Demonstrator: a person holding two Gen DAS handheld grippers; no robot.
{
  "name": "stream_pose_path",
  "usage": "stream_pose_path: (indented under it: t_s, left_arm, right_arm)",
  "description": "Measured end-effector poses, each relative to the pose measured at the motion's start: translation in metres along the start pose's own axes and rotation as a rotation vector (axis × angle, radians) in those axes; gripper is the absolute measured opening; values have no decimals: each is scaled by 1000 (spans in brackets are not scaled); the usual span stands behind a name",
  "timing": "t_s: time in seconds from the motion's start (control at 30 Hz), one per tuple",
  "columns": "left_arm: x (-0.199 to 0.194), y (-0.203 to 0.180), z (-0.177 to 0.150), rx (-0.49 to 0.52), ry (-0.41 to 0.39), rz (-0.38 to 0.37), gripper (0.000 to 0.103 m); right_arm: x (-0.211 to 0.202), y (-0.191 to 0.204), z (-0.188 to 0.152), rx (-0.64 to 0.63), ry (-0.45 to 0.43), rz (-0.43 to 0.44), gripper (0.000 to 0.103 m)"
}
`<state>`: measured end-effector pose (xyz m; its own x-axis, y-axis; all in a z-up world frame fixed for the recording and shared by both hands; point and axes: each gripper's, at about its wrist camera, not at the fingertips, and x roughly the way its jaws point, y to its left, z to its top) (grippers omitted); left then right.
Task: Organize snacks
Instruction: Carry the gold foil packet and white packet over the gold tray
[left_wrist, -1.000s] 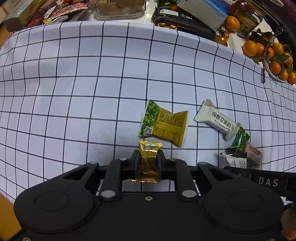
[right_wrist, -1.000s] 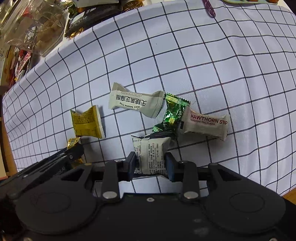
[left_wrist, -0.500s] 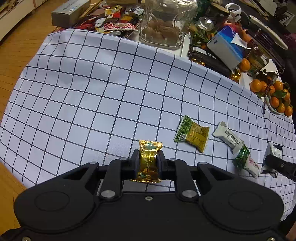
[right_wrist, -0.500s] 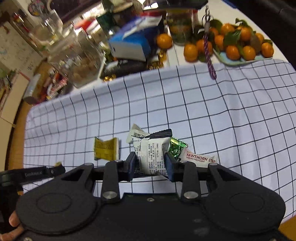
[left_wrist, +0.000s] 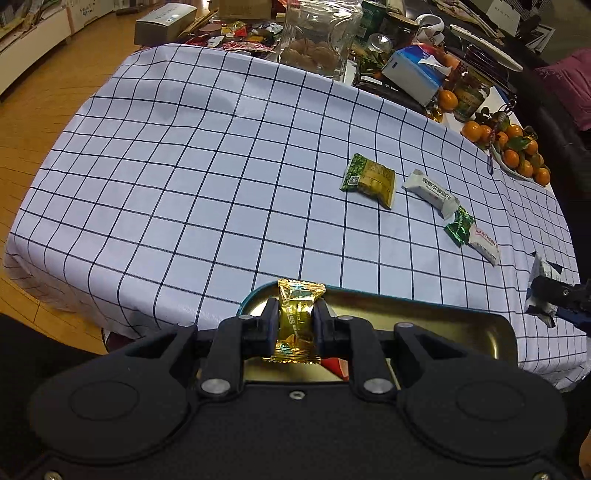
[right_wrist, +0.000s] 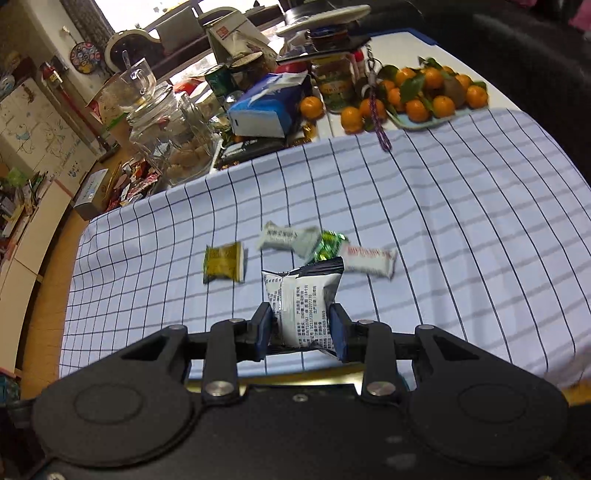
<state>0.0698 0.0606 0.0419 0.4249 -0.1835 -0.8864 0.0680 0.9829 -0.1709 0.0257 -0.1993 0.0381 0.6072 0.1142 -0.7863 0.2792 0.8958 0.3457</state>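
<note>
My left gripper (left_wrist: 295, 325) is shut on a gold foil candy (left_wrist: 298, 321) and holds it above a gold metal tin (left_wrist: 436, 325) with a teal rim at the near table edge. A red wrapper (left_wrist: 334, 367) lies in the tin. My right gripper (right_wrist: 301, 328) is shut on a white and black snack packet (right_wrist: 303, 306); it also shows in the left wrist view (left_wrist: 543, 284). On the checked cloth lie a green-yellow packet (left_wrist: 369, 179), a white sesame bar (left_wrist: 432, 192), a small green candy (left_wrist: 460, 225) and a hawthorn strip (left_wrist: 484, 243).
The far table edge is crowded: a glass jar (left_wrist: 317, 44), a blue tissue box (left_wrist: 413, 75), a dish of oranges (left_wrist: 517, 155), boxes and loose wrappers (left_wrist: 236, 33). The wooden floor (left_wrist: 44, 110) lies left of the table.
Both grippers have lifted and pulled back toward the near table edge with their snacks. The gold tin has come into view under the left gripper.
</note>
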Motion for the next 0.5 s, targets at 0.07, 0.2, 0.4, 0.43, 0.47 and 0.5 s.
stream_pose_path:
  t_s: [0.07,0.2,0.4,0.43,0.47,0.5]
  left_arm:
    - [-4,-3,-12,16,-15,4,25]
    - [-10,-12,-32,45,-29,-11,25]
    - [-15,-34,-56,127,-52,-5,25]
    - [-14,-39,-60,148,-48,7,25]
    - [-13,-43,-63,167,-44,15,25]
    - [-12,-47,-64,184,-41,21,25]
  right_arm:
    - [-6,-5,-14,17,10,-2,36]
    - [-19,-10,-37,30,18,-15,35]
    - [-36,-14,-66,43,34,-14,35]
    - [-37,-14,-71,45,40,-20,35]
    - [-37,-14,-75,47,48,-23,36]
    - [-37,-14,-79,45,58,-23,36]
